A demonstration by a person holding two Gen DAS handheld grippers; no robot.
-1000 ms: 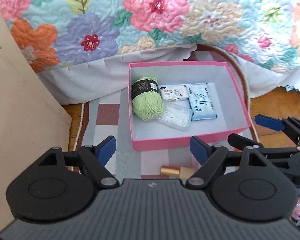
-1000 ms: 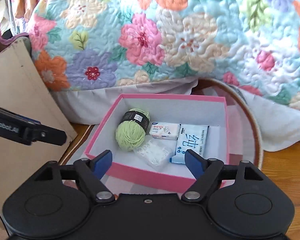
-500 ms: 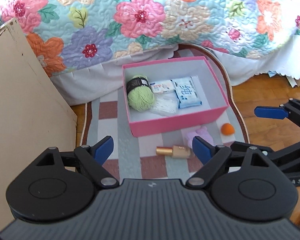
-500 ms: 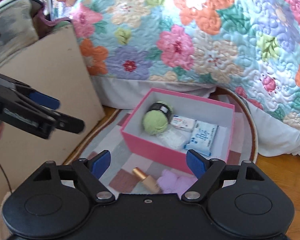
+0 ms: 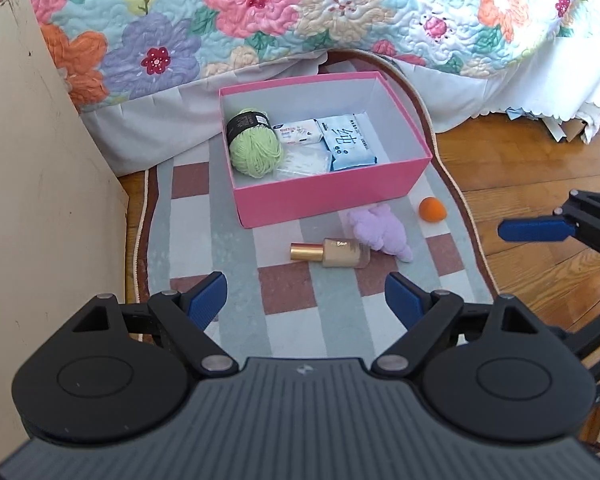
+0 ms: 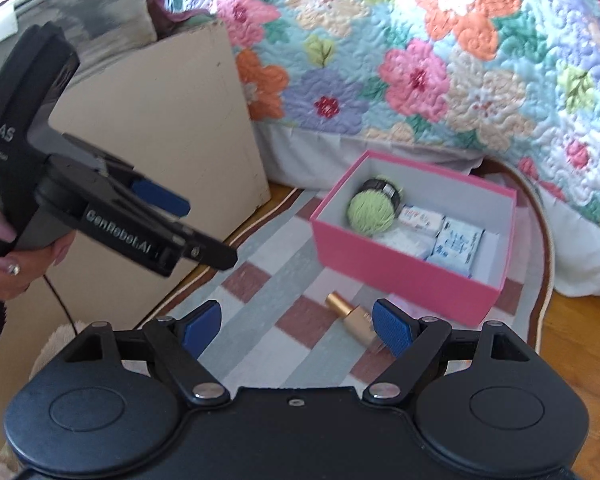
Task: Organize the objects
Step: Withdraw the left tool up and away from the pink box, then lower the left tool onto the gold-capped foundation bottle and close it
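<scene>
A pink box [image 5: 324, 196] [image 6: 400, 268] stands on a checked rug [image 5: 220, 248]. Inside it lie a green yarn ball [image 5: 256, 152] [image 6: 370, 210], a blue tissue pack [image 5: 350, 142], a smaller white pack [image 5: 300, 132] and a clear bag [image 5: 304, 162]. In front of the box lie a gold-capped foundation bottle [image 5: 332, 254] [image 6: 356, 316], a purple plush [image 5: 380, 228] and an orange ball [image 5: 432, 209]. My left gripper [image 5: 304, 296] [image 6: 196, 228] hangs open and empty over the rug's near part. My right gripper [image 6: 298, 322] is open and empty too, near the bottle.
A flowered quilt [image 5: 260, 8] hangs over the bed behind the box. A tall beige board [image 5: 32, 184] stands at the left of the rug. Wood floor [image 5: 520, 160] runs to the right. A person's hand [image 6: 4, 264] holds the left gripper.
Both grippers have drawn back from the box, and the right one has risen. The bottle, plush and orange ball have come into view. Both jaws stand slightly wider.
</scene>
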